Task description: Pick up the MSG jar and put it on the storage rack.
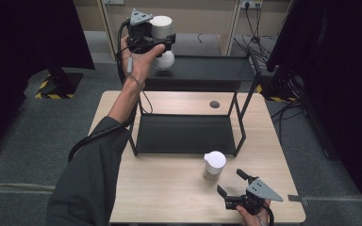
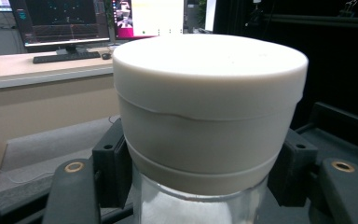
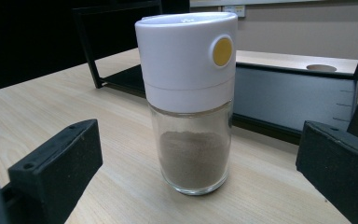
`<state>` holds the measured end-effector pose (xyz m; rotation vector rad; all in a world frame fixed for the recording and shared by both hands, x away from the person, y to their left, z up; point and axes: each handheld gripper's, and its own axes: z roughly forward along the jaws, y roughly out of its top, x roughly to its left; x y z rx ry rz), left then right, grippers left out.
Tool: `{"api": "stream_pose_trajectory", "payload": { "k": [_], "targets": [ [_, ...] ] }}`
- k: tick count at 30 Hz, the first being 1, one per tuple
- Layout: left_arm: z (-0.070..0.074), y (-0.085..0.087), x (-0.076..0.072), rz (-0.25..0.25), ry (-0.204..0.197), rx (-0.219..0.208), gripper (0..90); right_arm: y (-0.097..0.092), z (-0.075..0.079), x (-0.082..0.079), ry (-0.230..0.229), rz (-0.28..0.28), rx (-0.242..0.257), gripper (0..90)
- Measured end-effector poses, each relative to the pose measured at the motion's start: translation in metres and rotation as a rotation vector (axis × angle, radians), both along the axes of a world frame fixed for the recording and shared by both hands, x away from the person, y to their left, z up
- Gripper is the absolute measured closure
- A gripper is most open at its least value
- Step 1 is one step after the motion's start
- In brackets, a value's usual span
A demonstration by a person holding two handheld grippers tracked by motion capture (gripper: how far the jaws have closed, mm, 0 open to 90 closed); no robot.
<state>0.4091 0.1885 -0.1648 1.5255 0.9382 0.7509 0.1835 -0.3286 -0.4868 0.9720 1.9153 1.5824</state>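
Observation:
My left gripper (image 1: 161, 43) is raised over the left end of the black rack's top shelf (image 1: 217, 69), shut on a glass jar with a wide white cap (image 1: 161, 26). In the left gripper view the black pads (image 2: 112, 163) press both sides of this jar (image 2: 209, 107) just under its cap. A second jar (image 1: 214, 165), with a white cap, a yellow button and brown powder inside (image 3: 189, 98), stands upright on the wooden table (image 1: 160, 188). My right gripper (image 1: 231, 184) is open just in front of it, apart from it, its fingers (image 3: 56, 168) wide on either side.
The rack's lower shelf (image 1: 184, 134) lies bare on the table behind the powder jar. A round hole (image 1: 214, 104) marks the tabletop at the back. Beyond the rack, a desk with a keyboard (image 2: 65, 57) and monitors. Black curtains stand to both sides.

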Motion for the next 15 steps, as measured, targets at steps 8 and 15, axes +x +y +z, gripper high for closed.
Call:
{"api": "stream_pose_trajectory", "payload": {
  "k": [8,15],
  "targets": [
    [-0.0059,-0.0025,0.0029,0.008,0.005,0.0,35.1,0.0003,0.0,0.0,0.0,0.001,0.0,0.6],
    [-0.0091,-0.006,0.004,0.012,0.006,0.015,35.1,0.0003,0.0001,0.0,0.001,0.002,0.0,0.6]
  ]
}}
